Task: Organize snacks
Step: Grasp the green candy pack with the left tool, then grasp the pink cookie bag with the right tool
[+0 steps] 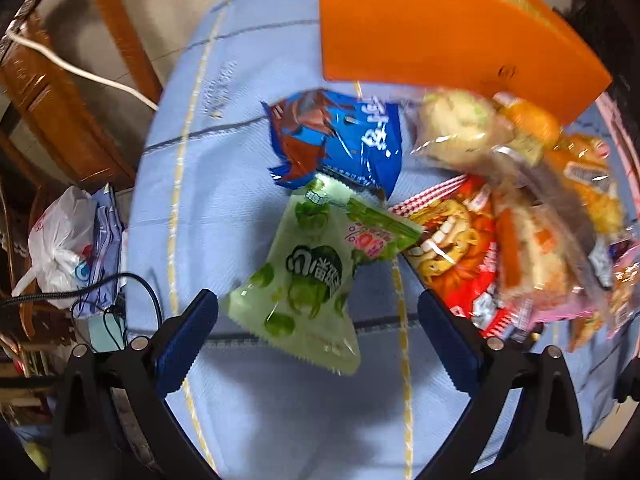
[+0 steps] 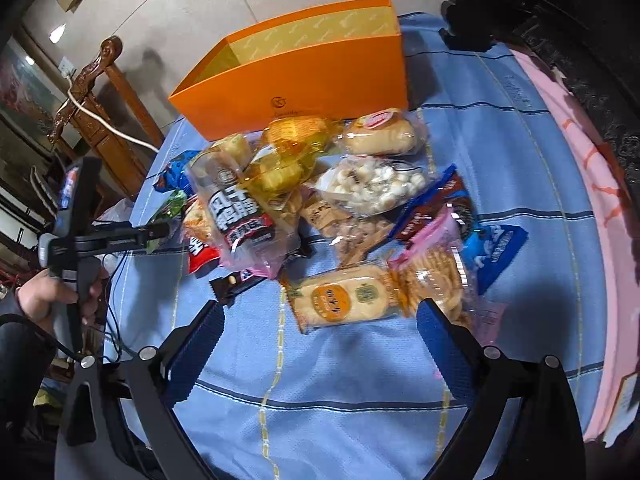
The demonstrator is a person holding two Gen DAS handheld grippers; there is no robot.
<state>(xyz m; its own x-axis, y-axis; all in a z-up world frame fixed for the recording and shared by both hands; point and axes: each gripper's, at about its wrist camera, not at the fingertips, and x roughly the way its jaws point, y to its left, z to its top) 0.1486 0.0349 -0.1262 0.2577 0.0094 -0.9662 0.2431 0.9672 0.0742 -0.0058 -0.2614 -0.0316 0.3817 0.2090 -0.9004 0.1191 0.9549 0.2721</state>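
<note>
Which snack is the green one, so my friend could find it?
Start at the big orange box on the blue tablecloth. Below it lies a blue packet, then the green packet, nearest the open left tongs. It alone is pale green with round green fruit pictures.

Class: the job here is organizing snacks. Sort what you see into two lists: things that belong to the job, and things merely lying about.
Belongs to the job:
- orange box
- green snack packet
- blue packet
- red packet
- round cracker pack
- left gripper and right gripper, both open

Lying about:
- white plastic bag
- white cable
- wooden chair
</note>
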